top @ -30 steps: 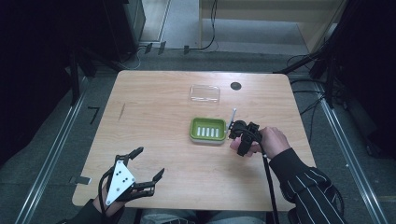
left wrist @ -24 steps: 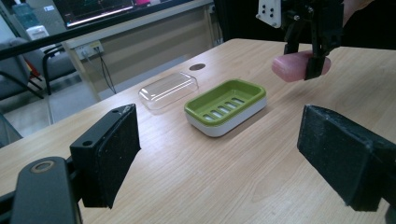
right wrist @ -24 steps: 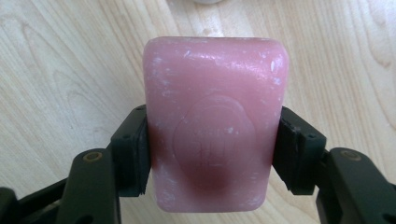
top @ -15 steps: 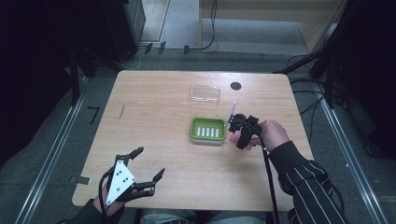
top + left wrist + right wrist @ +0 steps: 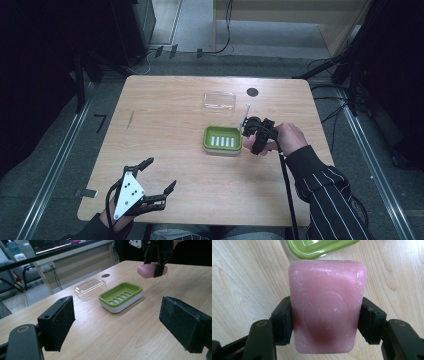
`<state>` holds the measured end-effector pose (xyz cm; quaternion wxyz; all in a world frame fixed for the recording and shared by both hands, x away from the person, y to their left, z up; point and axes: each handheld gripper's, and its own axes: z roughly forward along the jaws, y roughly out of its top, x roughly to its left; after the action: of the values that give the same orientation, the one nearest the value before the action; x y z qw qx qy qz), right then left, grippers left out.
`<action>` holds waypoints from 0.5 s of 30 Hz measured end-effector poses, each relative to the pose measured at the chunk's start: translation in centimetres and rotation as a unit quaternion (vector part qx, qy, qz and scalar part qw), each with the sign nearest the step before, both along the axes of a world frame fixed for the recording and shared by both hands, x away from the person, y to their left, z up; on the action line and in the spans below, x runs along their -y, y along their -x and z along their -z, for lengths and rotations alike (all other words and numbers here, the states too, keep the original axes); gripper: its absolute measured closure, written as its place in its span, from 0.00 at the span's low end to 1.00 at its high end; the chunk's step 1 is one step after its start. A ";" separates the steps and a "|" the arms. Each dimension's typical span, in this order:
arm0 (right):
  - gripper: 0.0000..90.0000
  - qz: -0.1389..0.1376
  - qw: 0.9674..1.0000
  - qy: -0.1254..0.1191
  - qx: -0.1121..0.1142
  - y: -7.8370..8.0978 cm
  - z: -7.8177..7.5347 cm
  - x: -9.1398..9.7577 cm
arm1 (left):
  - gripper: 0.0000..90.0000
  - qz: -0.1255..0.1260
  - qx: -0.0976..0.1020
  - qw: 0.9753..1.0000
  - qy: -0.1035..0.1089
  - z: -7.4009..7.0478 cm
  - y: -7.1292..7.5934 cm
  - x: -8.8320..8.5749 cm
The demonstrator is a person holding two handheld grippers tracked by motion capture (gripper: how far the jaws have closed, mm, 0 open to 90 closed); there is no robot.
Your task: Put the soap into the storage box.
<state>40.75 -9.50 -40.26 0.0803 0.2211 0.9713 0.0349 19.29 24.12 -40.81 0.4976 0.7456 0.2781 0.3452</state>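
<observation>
Pink soap (image 5: 326,305) sits clamped between the pads of the right gripper (image 5: 325,322), one pad pressed on each long side. In the high view the right gripper (image 5: 256,137) hangs just at 3 o'clock of the green dish (image 5: 223,139), above the wooden counter (image 5: 165,130), with the soap (image 5: 248,144) at its tip close to the dish's rim but not in it. From the left gripper view the soap (image 5: 150,270) is raised off the counter, beyond the dish (image 5: 121,296) at about 1 o'clock. The dish is slotted, green on a white base, with nothing in it. Its clear lid (image 5: 219,100) lies apart at 12 o'clock of the dish, near a dark round hole (image 5: 252,92) in the counter. The left gripper (image 5: 157,176) rests at the counter's 7 o'clock edge, jaws spread wide with nothing between them, well apart from the dish.
</observation>
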 end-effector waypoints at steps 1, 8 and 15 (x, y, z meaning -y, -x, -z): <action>0.43 -0.002 1.000 -0.001 0.001 -0.1 0.0 0.0 | 0.15 0.000 0.000 1.000 0.001 0.0 0.0 0.0; 0.43 -0.010 1.000 0.001 0.002 -0.4 -0.1 -0.4 | 0.15 0.000 0.000 1.000 0.001 0.0 0.0 0.1; 0.43 -0.016 1.000 -0.009 0.008 -1.0 -0.7 -0.7 | 0.15 0.000 0.000 1.000 0.001 0.0 0.0 0.0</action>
<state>41.73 -8.79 -39.57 0.0857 0.2058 0.9737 0.0466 19.30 24.09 -40.82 0.4981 0.7452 0.2781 0.3453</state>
